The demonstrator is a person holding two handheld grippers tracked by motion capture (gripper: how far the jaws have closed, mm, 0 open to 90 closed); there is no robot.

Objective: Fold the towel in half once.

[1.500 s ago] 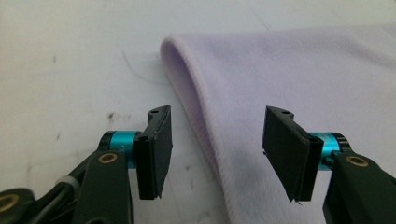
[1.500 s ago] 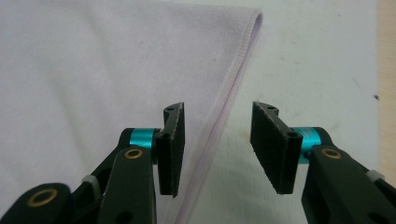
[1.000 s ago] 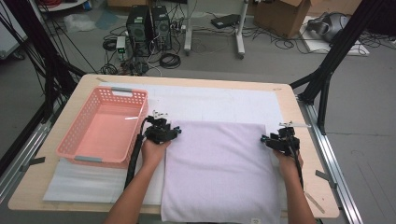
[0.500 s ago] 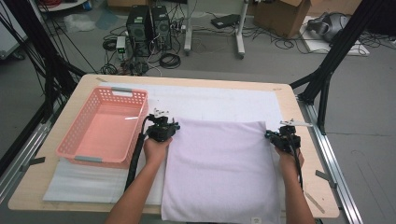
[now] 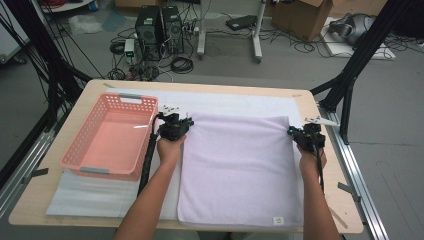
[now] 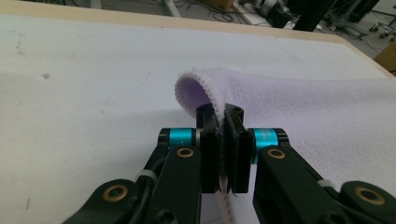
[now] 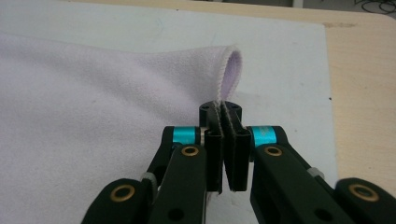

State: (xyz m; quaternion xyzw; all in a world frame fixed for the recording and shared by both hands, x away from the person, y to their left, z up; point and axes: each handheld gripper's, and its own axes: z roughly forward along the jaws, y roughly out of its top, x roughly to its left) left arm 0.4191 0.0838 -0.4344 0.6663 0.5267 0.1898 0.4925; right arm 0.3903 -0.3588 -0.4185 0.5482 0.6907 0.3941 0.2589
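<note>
- High view, lower part of the frame: we see the near hem of the lilac towel lying flat along the near edge of the counter, its small tag at the lower right, well apart from both claws.
- Middle of that frame: our left claw sits at the towel's far left corner and our right claw at its far right corner, so the far hem runs straight between them, left to right across the picture.
- Left gripper view: the jaws are pressed together on the stitched hem, and the corner curls up just above the tips at centre frame.
- Right gripper view: the same pinch, jaws tight on the hem, corner standing up in the upper middle.
- Both claws have just closed onto the cloth.
- We judge the coming fold turns on this: the towel's bulk lies toward us from both claws, so both corners must travel together toward the lower frame.
- Farther left, the pink basket stands just beside the left claw.
</note>
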